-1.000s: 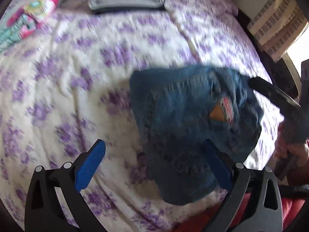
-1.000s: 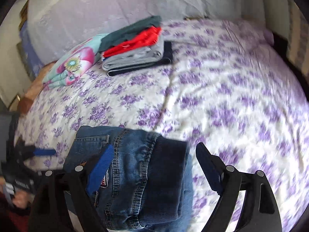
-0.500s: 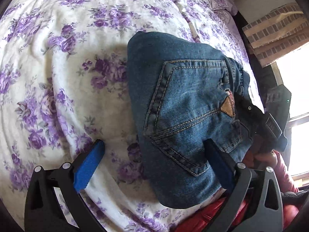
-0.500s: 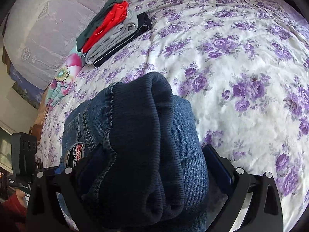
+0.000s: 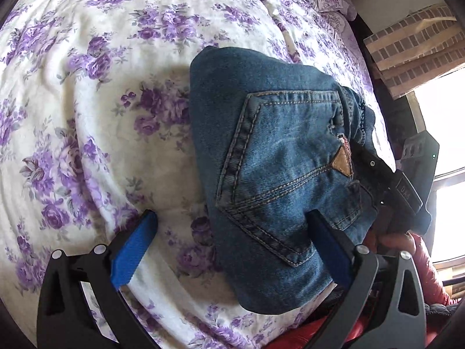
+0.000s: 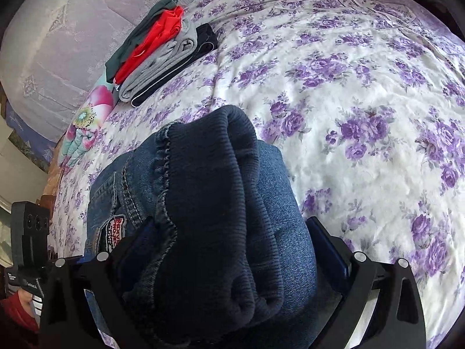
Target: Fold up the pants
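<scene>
The blue jeans [image 5: 276,160] lie folded into a thick bundle on the floral bed sheet [image 5: 87,101], back pocket and leather patch facing up. My left gripper [image 5: 232,250] is open; its right finger rests over the bundle's near edge, and its left finger [image 5: 133,250] hovers above bare sheet. In the right wrist view the jeans [image 6: 221,218] show their dark ribbed waistband end. My right gripper [image 6: 232,250] stands wide open, straddling that end with the bundle between its fingers. The waistband hides most of its left pad.
A stack of folded clothes [image 6: 162,55] and a flowered pillow [image 6: 87,122] lie at the bed's far left by the headboard. A brick-patterned curtain [image 5: 412,37] and a bright window border the bed on the right. A hand [image 5: 392,238] holds the right gripper's body.
Both grippers sank and tilted toward the bed, bringing the jeans bundle down onto the sheet. The right gripper's jaws widened around the waistband end. Little has moved in the last half second.
</scene>
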`<state>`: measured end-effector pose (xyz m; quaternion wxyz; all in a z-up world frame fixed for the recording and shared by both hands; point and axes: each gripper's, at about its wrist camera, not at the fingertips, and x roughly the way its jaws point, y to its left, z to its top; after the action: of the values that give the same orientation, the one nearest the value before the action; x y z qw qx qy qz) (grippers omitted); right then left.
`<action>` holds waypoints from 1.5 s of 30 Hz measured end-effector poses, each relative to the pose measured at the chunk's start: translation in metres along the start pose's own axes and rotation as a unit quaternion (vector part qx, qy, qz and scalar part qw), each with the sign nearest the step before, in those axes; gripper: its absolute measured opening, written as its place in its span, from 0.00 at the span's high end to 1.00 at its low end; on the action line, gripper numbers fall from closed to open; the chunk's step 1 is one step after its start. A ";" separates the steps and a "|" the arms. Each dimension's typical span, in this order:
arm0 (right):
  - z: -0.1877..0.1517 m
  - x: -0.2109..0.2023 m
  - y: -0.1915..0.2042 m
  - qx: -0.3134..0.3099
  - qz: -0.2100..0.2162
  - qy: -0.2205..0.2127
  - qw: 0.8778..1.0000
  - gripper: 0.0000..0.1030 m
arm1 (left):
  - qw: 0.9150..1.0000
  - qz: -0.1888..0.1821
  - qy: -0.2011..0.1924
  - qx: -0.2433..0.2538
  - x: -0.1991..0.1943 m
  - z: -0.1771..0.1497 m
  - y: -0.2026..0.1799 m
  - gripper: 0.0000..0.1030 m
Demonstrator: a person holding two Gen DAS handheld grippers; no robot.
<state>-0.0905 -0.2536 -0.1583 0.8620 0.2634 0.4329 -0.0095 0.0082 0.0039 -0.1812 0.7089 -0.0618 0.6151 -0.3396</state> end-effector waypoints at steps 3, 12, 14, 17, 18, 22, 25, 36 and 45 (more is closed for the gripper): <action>0.003 0.002 -0.003 -0.017 0.017 0.006 1.000 0.03 | 1.000 -0.003 0.007 -0.002 0.001 0.004 0.001 0.04; 0.029 -0.040 0.021 -0.130 -0.016 -0.022 0.991 0.03 | 0.997 0.042 -0.051 -0.029 -0.035 0.015 -0.016 0.05; 0.039 -0.048 0.038 -0.167 -0.011 -0.043 0.985 0.03 | 0.997 0.043 -0.067 -0.017 -0.044 0.020 -0.027 0.05; 0.055 -0.039 0.069 -0.208 0.010 -0.042 0.977 0.03 | 0.997 0.052 -0.058 -0.004 -0.038 0.022 -0.041 0.05; 0.059 -0.035 0.077 -0.219 0.012 -0.042 0.975 0.03 | 0.997 0.062 -0.048 0.000 -0.031 0.020 -0.044 0.05; 0.052 0.008 0.104 -0.290 -0.042 0.002 0.956 0.03 | 0.997 0.079 0.012 0.001 -0.001 0.009 -0.042 0.04; 0.049 0.024 0.095 -0.279 -0.043 0.021 0.959 0.03 | 0.998 0.031 0.033 -0.052 0.008 0.007 -0.020 0.04; 0.045 -0.029 0.071 -0.257 0.005 -0.009 0.966 0.04 | 0.997 0.063 -0.011 -0.038 -0.010 0.003 -0.039 0.05; 0.028 0.007 0.005 -0.141 0.043 0.090 0.985 0.03 | 0.995 0.034 0.009 -0.094 0.007 0.005 -0.017 0.04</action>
<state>-0.0640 -0.2612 -0.1476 0.8474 0.1574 0.4943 0.1127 0.0057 -0.0143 -0.1770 0.7056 -0.1044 0.6521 -0.2569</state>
